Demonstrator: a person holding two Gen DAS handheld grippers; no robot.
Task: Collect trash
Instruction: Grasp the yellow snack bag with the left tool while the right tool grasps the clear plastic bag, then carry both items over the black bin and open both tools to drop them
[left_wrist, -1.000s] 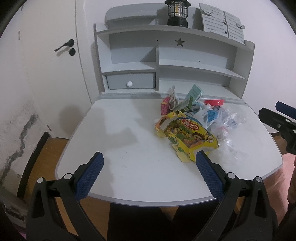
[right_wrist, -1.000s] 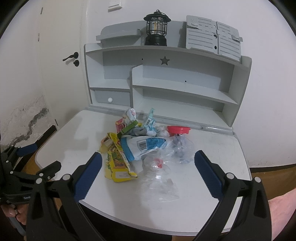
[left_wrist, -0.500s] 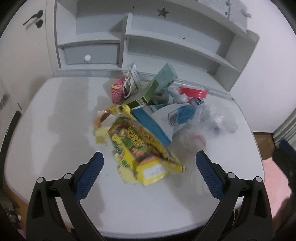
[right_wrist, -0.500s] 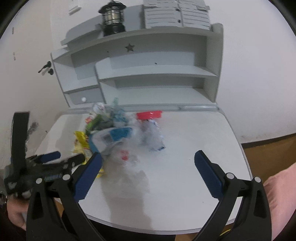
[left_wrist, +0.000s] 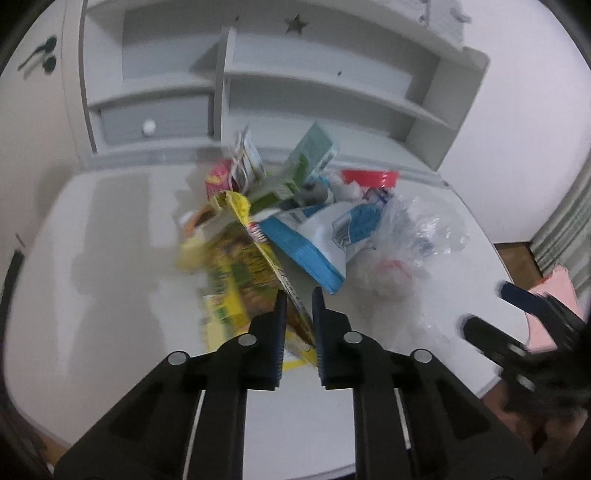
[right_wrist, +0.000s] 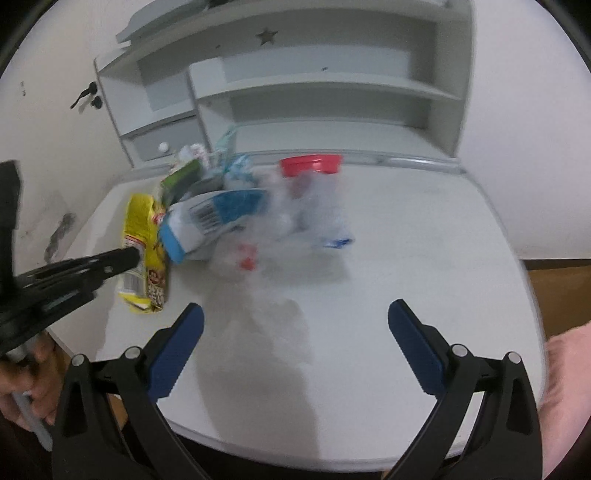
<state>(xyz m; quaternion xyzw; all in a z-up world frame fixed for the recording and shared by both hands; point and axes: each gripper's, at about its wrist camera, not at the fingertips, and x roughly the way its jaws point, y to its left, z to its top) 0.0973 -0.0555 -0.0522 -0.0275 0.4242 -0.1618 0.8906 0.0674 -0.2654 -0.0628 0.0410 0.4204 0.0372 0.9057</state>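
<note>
Left wrist alone shows left gripper (left_wrist: 298, 301) closing on (blurred) yellow wrapper (left_wrist: 251, 273).

1. The left wrist view looks from just behind the left tongs (left_wrist: 297, 301), forward and steeply down onto the near left part of the white worktop (left_wrist: 110, 258), close to the yellow snack bag (left_wrist: 240, 273).
2. The right wrist view sits behind the right tongs (right_wrist: 295, 317), tilted down over the near right part of the worktop (right_wrist: 406, 258), a little farther from the trash pile (right_wrist: 236, 210).
3. Both views face the grey shelf unit (left_wrist: 314, 85) at the back and share the pile, the red lid (right_wrist: 310, 164) and the star cut-out.
4. Each view catches the other tongs at its edge: the right ones low at the right edge of the left view, the left ones at the left edge of the right view.
</note>
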